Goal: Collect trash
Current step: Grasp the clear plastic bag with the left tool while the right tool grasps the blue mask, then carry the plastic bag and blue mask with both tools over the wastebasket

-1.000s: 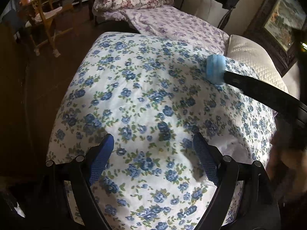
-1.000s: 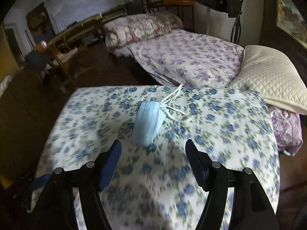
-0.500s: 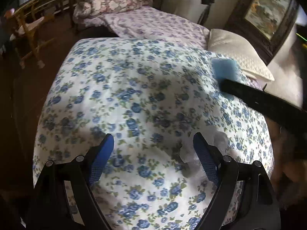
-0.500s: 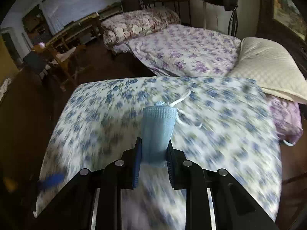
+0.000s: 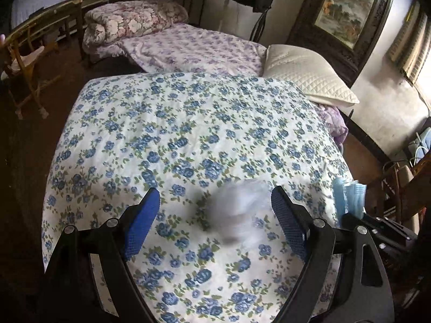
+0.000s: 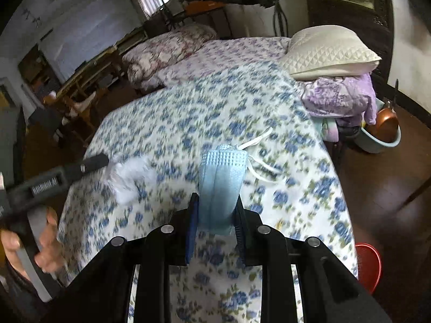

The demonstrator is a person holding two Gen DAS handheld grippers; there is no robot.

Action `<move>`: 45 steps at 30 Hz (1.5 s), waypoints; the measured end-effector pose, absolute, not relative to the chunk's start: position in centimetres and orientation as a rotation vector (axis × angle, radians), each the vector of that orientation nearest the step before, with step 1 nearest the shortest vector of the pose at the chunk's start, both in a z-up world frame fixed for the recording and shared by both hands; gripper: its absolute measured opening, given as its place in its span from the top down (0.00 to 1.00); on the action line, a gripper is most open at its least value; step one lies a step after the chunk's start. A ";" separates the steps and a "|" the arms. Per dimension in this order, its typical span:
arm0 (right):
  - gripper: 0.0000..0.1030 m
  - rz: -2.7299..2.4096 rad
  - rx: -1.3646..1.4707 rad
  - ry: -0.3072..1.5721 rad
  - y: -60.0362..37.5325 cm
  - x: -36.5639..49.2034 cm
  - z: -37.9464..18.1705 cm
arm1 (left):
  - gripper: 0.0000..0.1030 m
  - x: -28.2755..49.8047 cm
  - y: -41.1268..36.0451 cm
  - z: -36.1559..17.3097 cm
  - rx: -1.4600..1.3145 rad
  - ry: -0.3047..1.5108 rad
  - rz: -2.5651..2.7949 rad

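My right gripper [image 6: 215, 210] is shut on a folded light-blue face mask [image 6: 221, 177] with white ear loops and holds it above the blue-flowered quilt [image 6: 215, 102]. The mask also shows in the left wrist view [image 5: 347, 196] at the right edge. A crumpled white tissue [image 5: 239, 210] lies on the quilt [image 5: 188, 134] between the open fingers of my left gripper [image 5: 215, 215], blurred. In the right wrist view the tissue [image 6: 126, 180] sits just off the left gripper's tip [image 6: 94, 162].
A cream pillow [image 5: 307, 78] and a purple-flowered bed [image 5: 194, 51] lie behind the quilt. A red bin [image 6: 369, 263] stands on the dark floor at the right, near a blue basin [image 6: 379, 140]. Wooden chairs [image 5: 24, 64] stand at the left.
My right gripper closed on the mask and lifted it back toward the quilt's near right edge. My left gripper moved so that the tissue now lies between its fingers.
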State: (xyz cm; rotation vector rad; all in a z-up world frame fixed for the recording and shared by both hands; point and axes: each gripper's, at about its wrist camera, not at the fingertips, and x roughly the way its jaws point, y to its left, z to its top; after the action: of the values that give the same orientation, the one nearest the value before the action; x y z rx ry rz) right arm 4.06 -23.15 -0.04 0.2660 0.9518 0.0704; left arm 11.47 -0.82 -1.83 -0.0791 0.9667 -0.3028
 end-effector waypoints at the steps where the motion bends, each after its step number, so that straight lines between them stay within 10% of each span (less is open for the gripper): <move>1: 0.74 0.079 0.264 0.949 -23.0 4.0 -0.1 | 0.20 11.3 -1.0 -1.9 -0.075 0.972 -0.310; 16: 0.74 0.079 0.292 0.963 -23.6 3.7 -1.1 | 0.29 12.4 -2.4 -5.7 -0.027 1.109 -0.293; 22: 0.74 0.066 0.301 0.947 -23.9 2.9 -0.5 | 0.75 11.8 -2.5 -5.3 -0.018 1.126 -0.287; 45: 0.74 -0.115 0.365 0.879 -36.7 -9.6 1.9 | 0.77 -0.3 -18.8 0.8 0.167 1.012 -0.605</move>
State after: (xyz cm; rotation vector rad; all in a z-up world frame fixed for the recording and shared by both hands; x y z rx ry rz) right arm -9.57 -36.67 1.89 0.3652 0.8792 -0.1149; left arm -0.31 -18.76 0.77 0.1666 1.0120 -0.6053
